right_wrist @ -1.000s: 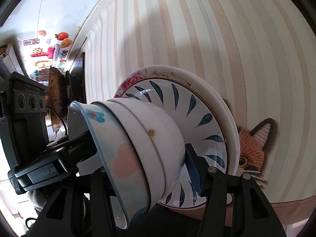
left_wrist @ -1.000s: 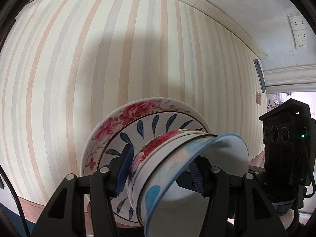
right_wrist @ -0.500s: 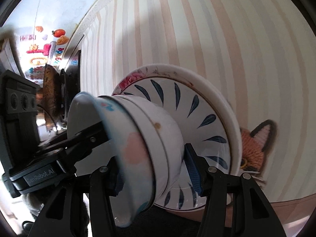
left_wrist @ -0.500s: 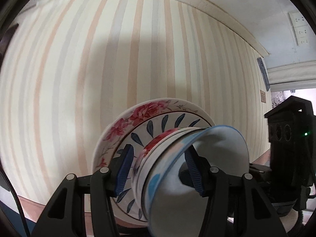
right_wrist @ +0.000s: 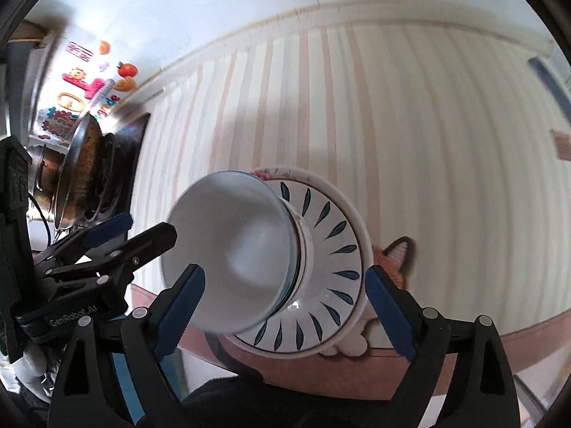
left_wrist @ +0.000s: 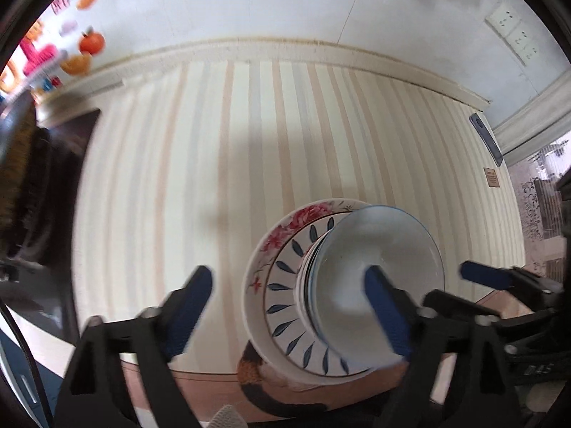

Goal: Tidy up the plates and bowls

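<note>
Left wrist view, lower left: left gripper (left_wrist: 285, 306), jaws spread, holds nothing. Centre-right: white nested bowls (left_wrist: 374, 285) sit on blue-leaf plate (left_wrist: 285, 306), which lies on rose-patterned plate (left_wrist: 285, 230). Right wrist view, bottom: right gripper (right_wrist: 283, 306), jaws spread, grips nothing.

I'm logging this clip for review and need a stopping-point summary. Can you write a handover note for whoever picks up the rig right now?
Left tongs: open, holding nothing, aimed at the pile.
Right tongs: open, holding nothing, either side of the pile.
Things: the nested bowls sit on the blue-leaf plate. That plate sits on the rose plate, which is partly over a fox mat on the striped tablecloth.
Done: plates and bowls are in one pile.
Left: probably nothing, as no other dishes are in view. Back both tongs away without knocking the bowls.
</note>
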{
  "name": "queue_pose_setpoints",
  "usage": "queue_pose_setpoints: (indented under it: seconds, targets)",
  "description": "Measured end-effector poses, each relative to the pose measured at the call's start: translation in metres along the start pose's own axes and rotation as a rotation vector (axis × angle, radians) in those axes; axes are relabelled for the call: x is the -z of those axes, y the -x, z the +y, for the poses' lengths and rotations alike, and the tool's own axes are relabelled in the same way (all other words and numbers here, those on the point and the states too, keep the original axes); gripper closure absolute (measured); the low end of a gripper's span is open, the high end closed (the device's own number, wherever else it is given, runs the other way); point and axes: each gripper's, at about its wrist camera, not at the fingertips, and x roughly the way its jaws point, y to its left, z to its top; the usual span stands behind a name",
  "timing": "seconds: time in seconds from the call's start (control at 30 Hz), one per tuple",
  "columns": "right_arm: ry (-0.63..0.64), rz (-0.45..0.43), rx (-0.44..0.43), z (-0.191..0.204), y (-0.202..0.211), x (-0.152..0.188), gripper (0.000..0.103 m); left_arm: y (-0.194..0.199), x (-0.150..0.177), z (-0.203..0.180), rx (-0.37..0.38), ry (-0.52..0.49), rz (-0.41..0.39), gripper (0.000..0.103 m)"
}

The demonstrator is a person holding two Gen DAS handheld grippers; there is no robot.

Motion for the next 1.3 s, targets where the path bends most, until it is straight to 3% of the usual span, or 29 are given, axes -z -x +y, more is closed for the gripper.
queue_pose_setpoints:
  seconds: [0.23, 0.5, 1.0, 1.3]
  targets:
    - [0.051, -0.159, 0.080, 0.013, 0.058, 0.038, 0.003, 0.043, 0.027, 0.001, -0.056, 0.026, -0.115, 0.009]
    - [0.088, -0.271, 0.120, 0.024, 0.118, 0.092, 0.002, 0.106, 0.071, -0.004, -0.130, 0.064, -0.286, 0.005]
    - [0.149, -0.454, 0.149, 0.068, 0.221, 0.206, 0.001, 0.220, 0.176, -0.024, -0.160, 0.098, -0.474, 0.005]
    - [0.139, -0.563, 0.177, 0.106, 0.272, 0.290, 0.001, 0.266, 0.242, -0.020, -0.165, 0.079, -0.531, 0.005]
